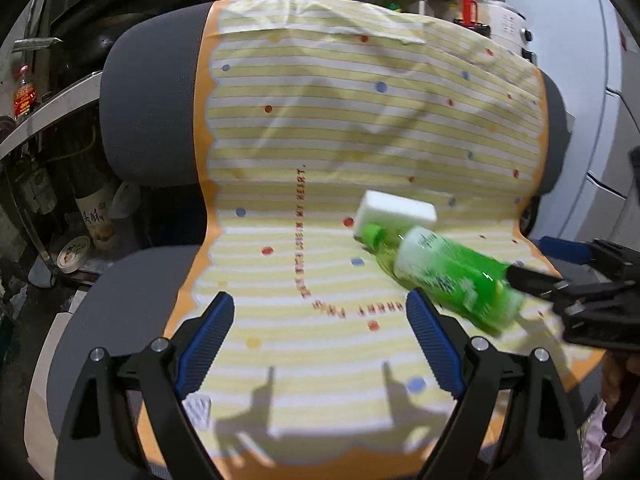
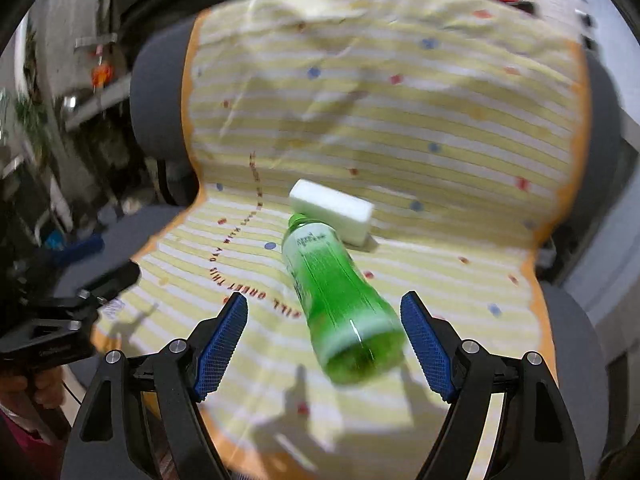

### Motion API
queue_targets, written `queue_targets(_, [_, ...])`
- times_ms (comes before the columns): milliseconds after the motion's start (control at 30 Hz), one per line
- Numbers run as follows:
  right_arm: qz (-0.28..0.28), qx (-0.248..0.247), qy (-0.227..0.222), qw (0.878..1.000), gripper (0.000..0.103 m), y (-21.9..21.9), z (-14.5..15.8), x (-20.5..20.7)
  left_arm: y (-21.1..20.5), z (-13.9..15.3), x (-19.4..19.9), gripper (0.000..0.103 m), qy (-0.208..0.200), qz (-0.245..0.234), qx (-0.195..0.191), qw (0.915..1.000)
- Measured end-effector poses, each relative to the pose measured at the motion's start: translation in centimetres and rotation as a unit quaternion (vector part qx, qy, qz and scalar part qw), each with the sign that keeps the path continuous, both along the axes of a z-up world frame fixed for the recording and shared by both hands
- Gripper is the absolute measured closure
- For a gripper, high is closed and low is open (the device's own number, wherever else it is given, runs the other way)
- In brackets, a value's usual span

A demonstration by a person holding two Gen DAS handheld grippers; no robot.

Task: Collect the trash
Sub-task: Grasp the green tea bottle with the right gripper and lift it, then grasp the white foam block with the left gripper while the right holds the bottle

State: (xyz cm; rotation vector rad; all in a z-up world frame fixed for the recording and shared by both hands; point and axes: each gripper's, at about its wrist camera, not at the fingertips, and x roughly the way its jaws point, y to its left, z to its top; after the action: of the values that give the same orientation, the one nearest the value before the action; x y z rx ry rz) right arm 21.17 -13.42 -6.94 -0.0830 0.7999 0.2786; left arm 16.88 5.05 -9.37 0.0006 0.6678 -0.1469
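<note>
A green plastic bottle point(image 1: 452, 276) point(image 2: 340, 300) lies on its side on a yellow striped cloth point(image 1: 320, 140) that covers a grey office chair point(image 1: 152, 112). Its cap touches a white block point(image 1: 396, 210) point(image 2: 332, 208). My right gripper point(image 2: 324, 299) is open around the bottle's base, the right pad close to it and a gap at the left pad. My left gripper point(image 1: 320, 298) is open over bare cloth, left of the bottle. A small printed wrapper point(image 1: 198, 410) point(image 2: 112, 306) lies at the seat's front left edge, beside the left gripper's finger point(image 2: 116, 276).
Metal shelves point(image 1: 48, 108) with bottles stand left of the chair, and a tape roll point(image 1: 74, 254) lies on the floor. A white appliance point(image 1: 512, 28) and pale cabinet point(image 1: 612, 140) stand behind to the right. A hand point(image 2: 44, 388) holds the left gripper.
</note>
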Motion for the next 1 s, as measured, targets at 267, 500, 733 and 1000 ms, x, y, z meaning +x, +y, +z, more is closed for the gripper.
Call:
queue_targets(267, [0.045,-0.114,0.078,0.989,0.03,3.5,-3.7,5.9,0.7,-0.9,3.6,0.018,0.016,0.001,-0.012,0.9998])
queue_targets(500, [0.01,-0.099,0.065,0.993,0.047,1.1,-4.3,4.0,-0.4,-2.1,3.8,0.018,0.032,-0.007,-0.007,0.9995])
queue_targets(733, [-0.101,-0.037,0.075,0.991,0.048,-7.9,-3.8,-0.7,-2.7,-2.1,3.4,0.018,0.034,-0.028,0.004,0.999])
queue_targets(1000, [-0.179,0.011,0.082,0.98,0.044,-14.4,-4.8,-1.5,-7.1,-2.4,5.1,0.017,0.029,-0.063,0.019,0.9974])
